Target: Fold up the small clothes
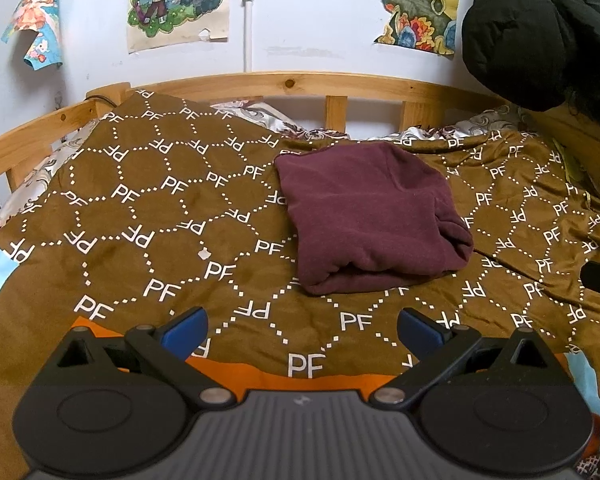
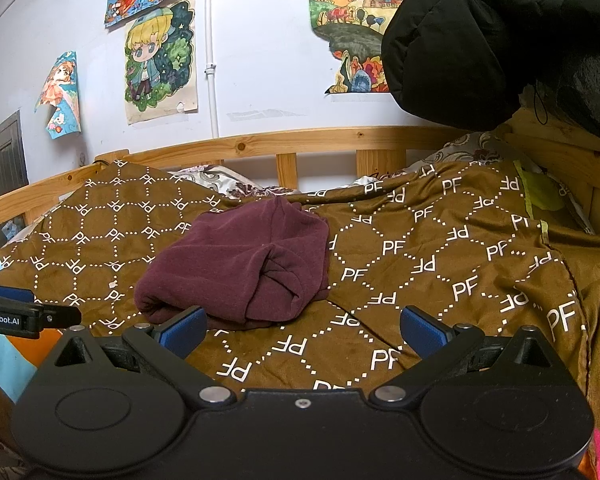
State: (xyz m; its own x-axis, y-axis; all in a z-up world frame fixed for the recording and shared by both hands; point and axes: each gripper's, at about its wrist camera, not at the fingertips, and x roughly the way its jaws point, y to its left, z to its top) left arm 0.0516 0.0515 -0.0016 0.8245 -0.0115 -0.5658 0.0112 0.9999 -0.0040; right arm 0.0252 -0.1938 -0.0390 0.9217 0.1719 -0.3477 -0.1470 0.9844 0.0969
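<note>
A maroon garment (image 1: 370, 216) lies folded into a thick bundle on the brown blanket (image 1: 148, 208) that covers the bed, about midway across the bed's width and closer to the wooden rail (image 1: 284, 82) at the far edge than to the near edge. In the left wrist view its long axis runs from the far edge toward the near edge, leaning slightly toward the right side of the bed; the rounded fold faces the near edge, and a tucked, rolled end bulges at its near right corner. In the right wrist view the same garment (image 2: 244, 264) shows that rolled end turned toward the camera, with creases gathered into it.

The left gripper (image 1: 302, 330) hovers over the near part of the blanket, released, its blue-padded fingers (image 1: 184, 330) spread wide with nothing between them, well short of the garment. The right gripper (image 2: 302, 330) is likewise released and holds nothing; its left finger (image 2: 182, 330) stands just in front of the bundle's near edge, though contact cannot be told. The left gripper's finger also shows at the left border of the right wrist view.

A dark padded jacket (image 1: 540, 32) hangs over the bed's far right corner. Cartoon drawings (image 1: 178, 2) are pinned to the white wall beyond the rail.
</note>
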